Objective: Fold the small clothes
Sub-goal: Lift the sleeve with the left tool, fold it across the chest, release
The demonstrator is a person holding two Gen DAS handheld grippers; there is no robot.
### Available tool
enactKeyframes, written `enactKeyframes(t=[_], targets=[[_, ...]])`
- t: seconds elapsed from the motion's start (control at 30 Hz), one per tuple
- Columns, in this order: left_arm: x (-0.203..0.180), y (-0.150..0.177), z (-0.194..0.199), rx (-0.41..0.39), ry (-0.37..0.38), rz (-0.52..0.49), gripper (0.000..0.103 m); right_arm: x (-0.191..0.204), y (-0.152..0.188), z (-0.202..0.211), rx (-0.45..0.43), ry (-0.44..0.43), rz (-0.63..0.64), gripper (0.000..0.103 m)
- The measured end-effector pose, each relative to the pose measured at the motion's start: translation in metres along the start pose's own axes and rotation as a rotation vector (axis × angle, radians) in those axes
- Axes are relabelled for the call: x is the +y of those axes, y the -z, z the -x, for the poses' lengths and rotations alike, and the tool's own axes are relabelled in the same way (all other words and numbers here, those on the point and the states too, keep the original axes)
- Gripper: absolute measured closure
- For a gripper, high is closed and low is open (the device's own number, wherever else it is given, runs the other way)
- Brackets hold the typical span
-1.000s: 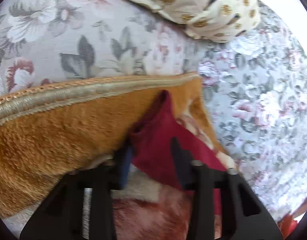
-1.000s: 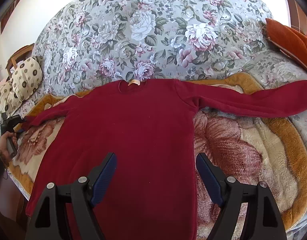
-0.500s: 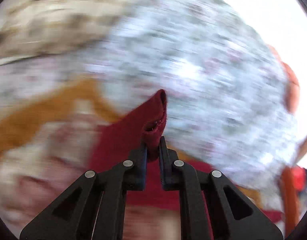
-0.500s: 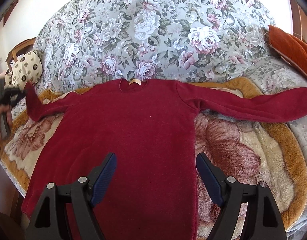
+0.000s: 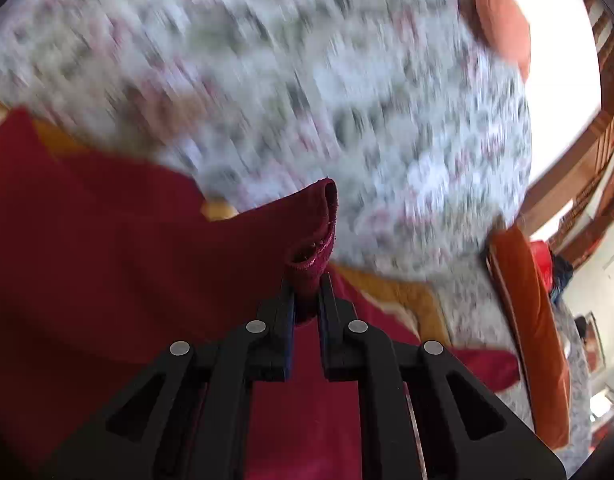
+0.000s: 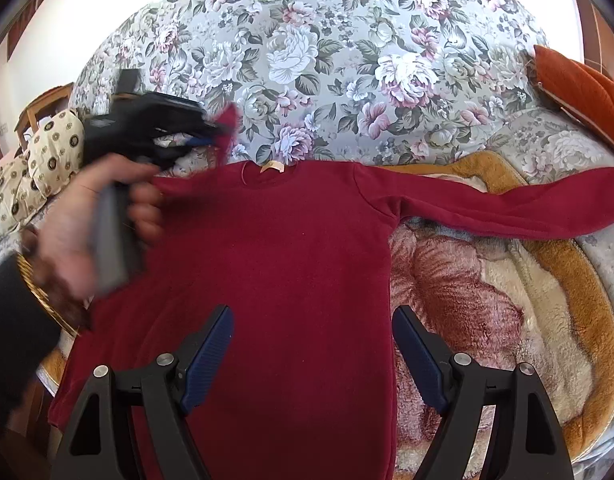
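Note:
A dark red long-sleeved sweater [image 6: 283, 264] lies flat, front down the middle, on a plush blanket [image 6: 507, 300]. Its right sleeve [image 6: 507, 204] stretches out to the right. My left gripper [image 5: 307, 292] is shut on the cuff of the left sleeve [image 5: 313, 240] and holds it lifted in the air; it also shows in the right wrist view [image 6: 211, 132], above the sweater's left shoulder. My right gripper [image 6: 313, 356] is open and empty, hovering over the sweater's lower body.
A floral bedspread [image 6: 327, 60] covers the bed behind the blanket. Orange cushions [image 6: 579, 88] lie at the right, a cream patterned pillow [image 6: 39, 164] at the left. Wooden furniture [image 5: 587, 152] stands to the right in the left wrist view.
My left gripper closed on the left sleeve cuff, lifted it off the blanket and carried it rightward and up over the sweater's shoulder. My right gripper stayed open and nearly still.

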State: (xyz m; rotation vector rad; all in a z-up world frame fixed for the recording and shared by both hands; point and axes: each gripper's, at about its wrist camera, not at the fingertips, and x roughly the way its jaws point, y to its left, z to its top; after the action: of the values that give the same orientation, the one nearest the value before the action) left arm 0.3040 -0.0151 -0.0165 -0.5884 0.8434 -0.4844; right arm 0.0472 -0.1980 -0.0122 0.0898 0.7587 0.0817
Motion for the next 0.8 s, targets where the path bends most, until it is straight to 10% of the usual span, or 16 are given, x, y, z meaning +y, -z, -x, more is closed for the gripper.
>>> enactKeyframes(t=[0.63,0.8], targets=[[-0.049,0.039,-0.073,0.138,0.074,-0.036,0.093,0.0,0.001,-0.002,0.008,-0.018,-0.017,0.023],[-0.036,0.048,-0.08,0.212,0.032,0.026,0.041,0.0,0.002,-0.002,0.008,-0.02,-0.021,0.023]])
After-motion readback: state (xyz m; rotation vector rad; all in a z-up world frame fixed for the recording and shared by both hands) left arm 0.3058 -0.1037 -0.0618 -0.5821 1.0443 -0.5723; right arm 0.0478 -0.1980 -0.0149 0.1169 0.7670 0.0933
